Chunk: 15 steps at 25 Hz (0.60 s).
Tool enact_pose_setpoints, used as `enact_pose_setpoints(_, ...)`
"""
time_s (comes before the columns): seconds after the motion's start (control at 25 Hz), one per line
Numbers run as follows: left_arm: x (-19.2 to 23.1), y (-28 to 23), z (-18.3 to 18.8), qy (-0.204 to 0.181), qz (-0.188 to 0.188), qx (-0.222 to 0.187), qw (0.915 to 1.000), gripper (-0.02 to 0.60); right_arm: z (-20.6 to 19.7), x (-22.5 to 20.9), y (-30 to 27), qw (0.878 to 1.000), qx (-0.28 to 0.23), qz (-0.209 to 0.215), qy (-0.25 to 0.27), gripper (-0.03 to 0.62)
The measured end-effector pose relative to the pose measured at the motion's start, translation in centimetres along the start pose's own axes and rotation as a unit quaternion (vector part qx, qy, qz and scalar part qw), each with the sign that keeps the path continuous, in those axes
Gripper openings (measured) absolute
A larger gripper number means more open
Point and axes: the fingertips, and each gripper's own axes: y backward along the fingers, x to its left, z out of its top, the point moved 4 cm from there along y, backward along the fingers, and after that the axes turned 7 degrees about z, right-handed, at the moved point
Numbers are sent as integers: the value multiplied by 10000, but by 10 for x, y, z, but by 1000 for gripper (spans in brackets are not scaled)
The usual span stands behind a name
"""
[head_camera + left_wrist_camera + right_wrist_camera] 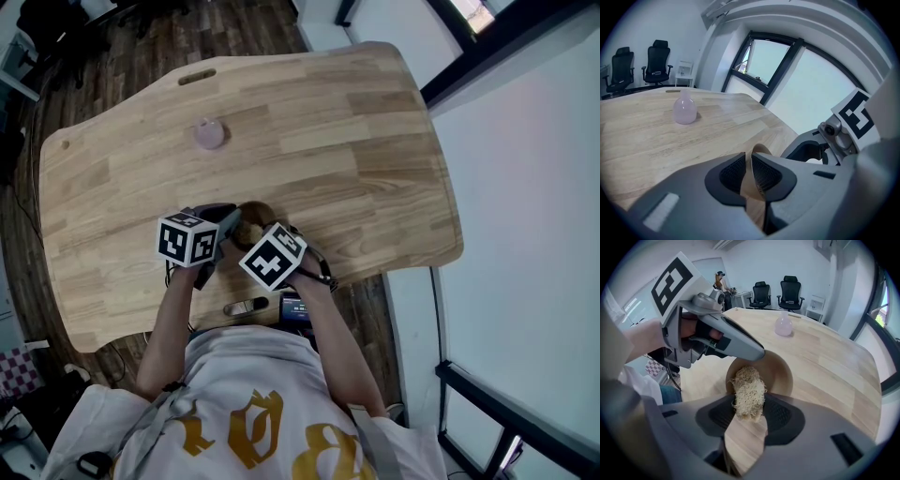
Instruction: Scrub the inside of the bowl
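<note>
Closest to the lens in the right gripper view, the fingers (780, 416) of our right gripper (749, 412) are closed on a pale, fibrous loofah scrubber (747, 389). They pinch its lower end so the tuft stands out past the tips. Its free end reaches over the 6 o'clock rim of the brown bowl (780, 373), whose mouth faces this gripper. The tuft lies over the inner wall at about 8 o'clock, though we cannot tell how firmly it presses.

Our left gripper (750, 174) holds the bowl. Its fingers are closed on the thin wall, one pad inside and one outside, at roughly 11 o'clock on the rim as the right gripper view shows it.

From the head view, the bowl sits near 6 o'clock on the wooden surface (328, 141), close to the edge by our body. It is largely hidden behind the left gripper's marker cube (187, 239) at its 8 o'clock and the right gripper's marker cube (273, 256) at its 5 o'clock.

Well apart from the bowl, toward 11 o'clock, a small pink translucent bottle (209, 134) stands upright on its own.

Beyond the surface, dark plank floor (216, 28) shows at 12 o'clock. Two black office chairs (790, 292) stand by the far wall, and a tall window (764, 61) lines one side. Our white shirt (253, 412) with gold print fills the head view at 6 o'clock.
</note>
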Motion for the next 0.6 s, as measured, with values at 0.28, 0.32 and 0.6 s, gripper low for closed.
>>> enact_pose_setpoints(0.28,-5,-3,-2,-26,-58,-8,10000,37,-8,-10,0,9992,195,-158,-296,172)
enact_pose_setpoints(0.32,-6,-3,-1,-35,-60,-5,10000,37,-9,-13,-1,9989,196,-230,-363,172)
enact_pose_setpoints(0.6,-9,-3,-1,-48,-94,31,9999,41,-8,-28,4,9957,-34,-756,-527,172)
